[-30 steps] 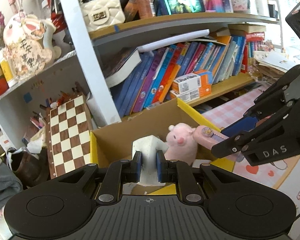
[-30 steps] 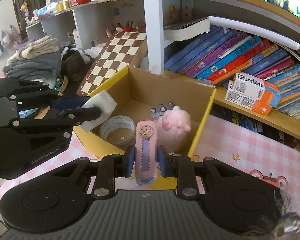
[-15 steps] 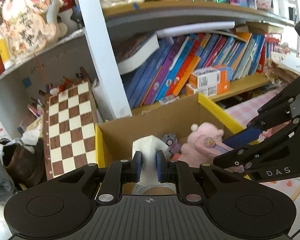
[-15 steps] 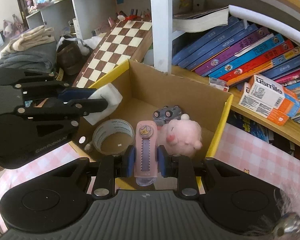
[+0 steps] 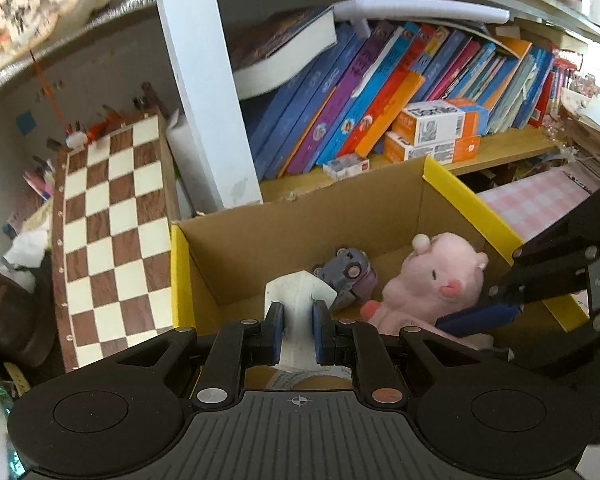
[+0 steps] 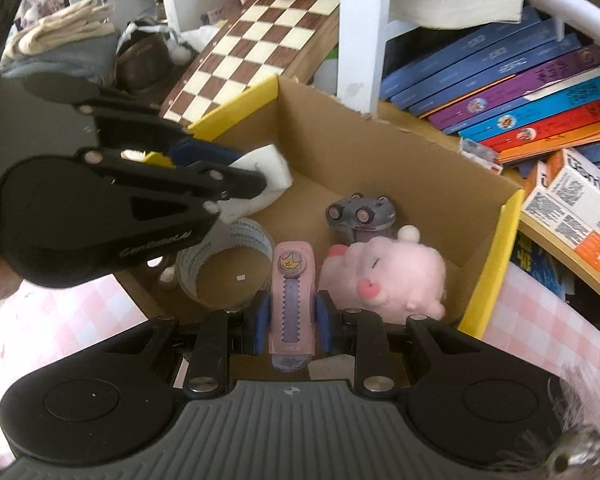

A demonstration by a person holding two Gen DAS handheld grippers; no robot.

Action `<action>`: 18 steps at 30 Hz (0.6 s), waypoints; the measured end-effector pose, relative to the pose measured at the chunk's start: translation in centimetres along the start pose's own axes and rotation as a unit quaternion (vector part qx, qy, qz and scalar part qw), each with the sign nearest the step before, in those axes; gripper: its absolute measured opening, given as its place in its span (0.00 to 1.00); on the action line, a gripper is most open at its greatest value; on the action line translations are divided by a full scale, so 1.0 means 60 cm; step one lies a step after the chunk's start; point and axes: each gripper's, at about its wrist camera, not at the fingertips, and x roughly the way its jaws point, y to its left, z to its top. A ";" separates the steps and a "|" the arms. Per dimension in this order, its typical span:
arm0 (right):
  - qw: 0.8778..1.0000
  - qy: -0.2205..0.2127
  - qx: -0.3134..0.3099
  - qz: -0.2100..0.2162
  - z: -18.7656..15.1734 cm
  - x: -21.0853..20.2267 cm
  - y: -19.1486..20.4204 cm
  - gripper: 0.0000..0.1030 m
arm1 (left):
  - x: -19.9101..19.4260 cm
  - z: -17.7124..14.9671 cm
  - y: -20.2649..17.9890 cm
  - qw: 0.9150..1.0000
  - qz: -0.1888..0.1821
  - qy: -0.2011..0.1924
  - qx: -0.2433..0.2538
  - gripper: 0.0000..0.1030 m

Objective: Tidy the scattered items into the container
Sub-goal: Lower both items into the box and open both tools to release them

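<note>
An open cardboard box (image 5: 300,232) with yellow flaps stands before a bookshelf; it also shows in the right wrist view (image 6: 380,152). Inside lie a pink plush pig (image 5: 440,280) (image 6: 384,276), a small grey toy car (image 5: 346,270) (image 6: 360,216) and a tape roll (image 6: 228,264). My left gripper (image 5: 298,330) is shut on a white block (image 5: 298,300) and holds it over the box's left part; the block also shows in the right wrist view (image 6: 264,180). My right gripper (image 6: 290,322) is shut on a pink utility knife (image 6: 292,300), over the box's near edge beside the pig.
A chessboard (image 5: 112,232) leans at the box's left. Books (image 5: 380,88) and small orange-white cartons (image 5: 436,128) fill the shelf behind. A white shelf post (image 5: 208,92) stands just behind the box. A pink checked cloth (image 6: 540,340) covers the table.
Both grippers have moved forward and down over the box with their items still held. The box and the toys inside loom larger.
</note>
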 end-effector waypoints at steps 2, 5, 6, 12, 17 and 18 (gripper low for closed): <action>1.000 0.010 -0.004 0.005 0.002 0.009 0.000 0.23 | 0.011 0.001 0.004 1.000 -0.008 0.013 -0.007 0.14; 1.000 0.017 -0.004 0.016 0.006 0.018 0.000 0.23 | 0.026 0.003 0.007 0.999 -0.013 0.026 -0.013 0.14; 1.000 0.018 -0.004 0.018 0.008 0.020 0.000 0.23 | 0.030 0.004 0.007 0.999 -0.013 0.029 -0.014 0.14; 0.999 0.032 0.000 0.021 0.009 0.036 -0.003 0.23 | 0.043 0.012 0.010 0.999 -0.013 0.036 -0.020 0.14; 0.999 0.042 -0.005 0.021 0.012 0.049 -0.006 0.23 | 0.053 0.020 0.006 0.999 -0.012 0.040 -0.019 0.14; 0.999 0.044 -0.006 0.021 0.012 0.051 -0.007 0.23 | 0.055 0.021 0.005 0.999 -0.012 0.040 -0.018 0.14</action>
